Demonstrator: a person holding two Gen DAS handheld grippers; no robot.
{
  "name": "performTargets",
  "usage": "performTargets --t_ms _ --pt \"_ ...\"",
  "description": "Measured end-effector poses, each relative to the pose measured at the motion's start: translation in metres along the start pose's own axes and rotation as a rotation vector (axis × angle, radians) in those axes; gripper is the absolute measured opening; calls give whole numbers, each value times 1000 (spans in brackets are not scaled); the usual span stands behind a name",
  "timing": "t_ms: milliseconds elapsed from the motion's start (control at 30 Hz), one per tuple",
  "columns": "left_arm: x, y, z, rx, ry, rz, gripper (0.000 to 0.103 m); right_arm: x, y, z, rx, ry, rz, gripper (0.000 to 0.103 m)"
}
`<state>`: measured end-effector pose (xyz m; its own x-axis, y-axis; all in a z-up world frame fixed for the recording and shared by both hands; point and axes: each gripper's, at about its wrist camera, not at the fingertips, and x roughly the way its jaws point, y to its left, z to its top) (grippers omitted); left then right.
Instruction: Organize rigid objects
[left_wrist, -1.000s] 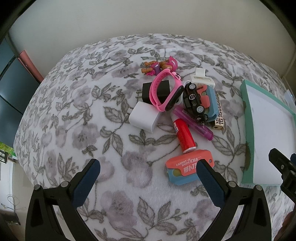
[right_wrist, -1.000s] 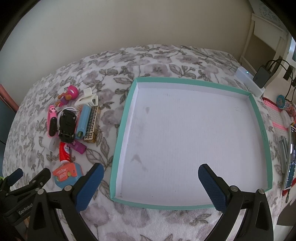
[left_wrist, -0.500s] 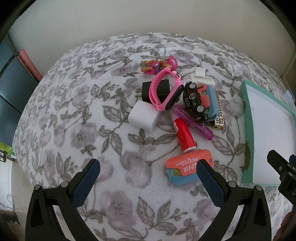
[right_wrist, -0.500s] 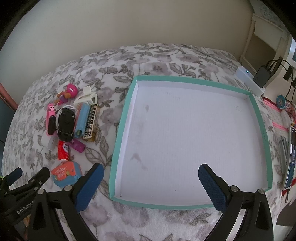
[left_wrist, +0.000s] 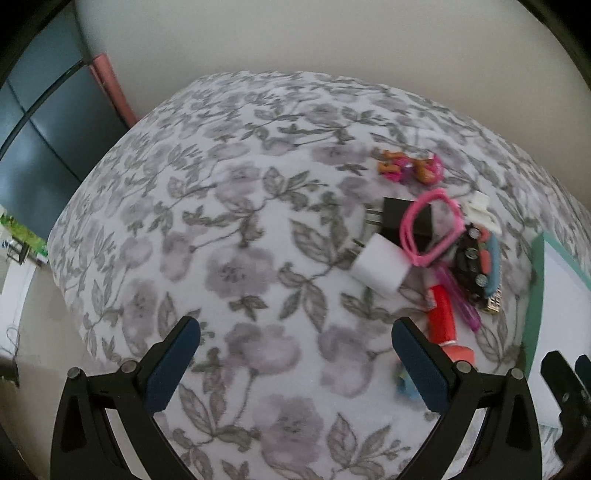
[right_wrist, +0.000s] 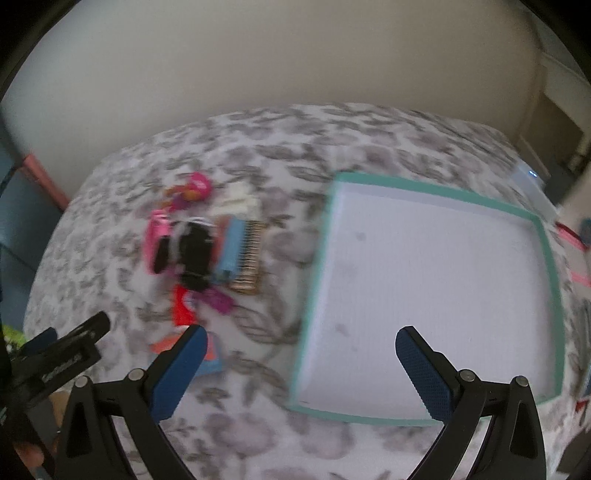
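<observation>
The floral-covered table (left_wrist: 229, 266) carried one empty teal-rimmed tray (right_wrist: 546, 258) and, at its 9 o'clock, one pile of about ten small objects. The pile lay at 2 o'clock from the left hand-held gripper (left_wrist: 295, 365), the nearer one, and at 11 o'clock from the right hand-held gripper (right_wrist: 301, 369). Both hung released and empty. The red tube (left_wrist: 442, 319) pointed toward 12 o'clock.

We saw a soft, matt floral cloth (left_wrist: 236, 258), a smooth white plastic charger (left_wrist: 380, 266), a glossy red tube (left_wrist: 442, 317), and a matt, paper-like white tray (right_wrist: 436, 295) with blue textured pads (right_wrist: 177, 373).
</observation>
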<state>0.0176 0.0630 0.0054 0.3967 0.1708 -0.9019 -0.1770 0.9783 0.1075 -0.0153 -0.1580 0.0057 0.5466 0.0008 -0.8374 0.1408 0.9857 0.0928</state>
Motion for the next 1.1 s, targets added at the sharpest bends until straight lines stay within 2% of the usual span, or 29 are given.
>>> performTargets --t_ms 267,567,767,967,1100 --pt "21 9 -3 -27 53 16 103 37 49 -1 -68 124 45 103" --pt "52 29 -9 -101 124 34 103 67 81 -17 -152 202 85 103" --pt "60 37 -9 -126 134 28 103 78 97 -25 -188 249 118 103" --pt "67 40 -6 -136 149 -3 103 93 108 -33 -225 280 90 103" --pt "64 36 0 -126 139 -48 103 97 109 -36 -236 284 61 98"
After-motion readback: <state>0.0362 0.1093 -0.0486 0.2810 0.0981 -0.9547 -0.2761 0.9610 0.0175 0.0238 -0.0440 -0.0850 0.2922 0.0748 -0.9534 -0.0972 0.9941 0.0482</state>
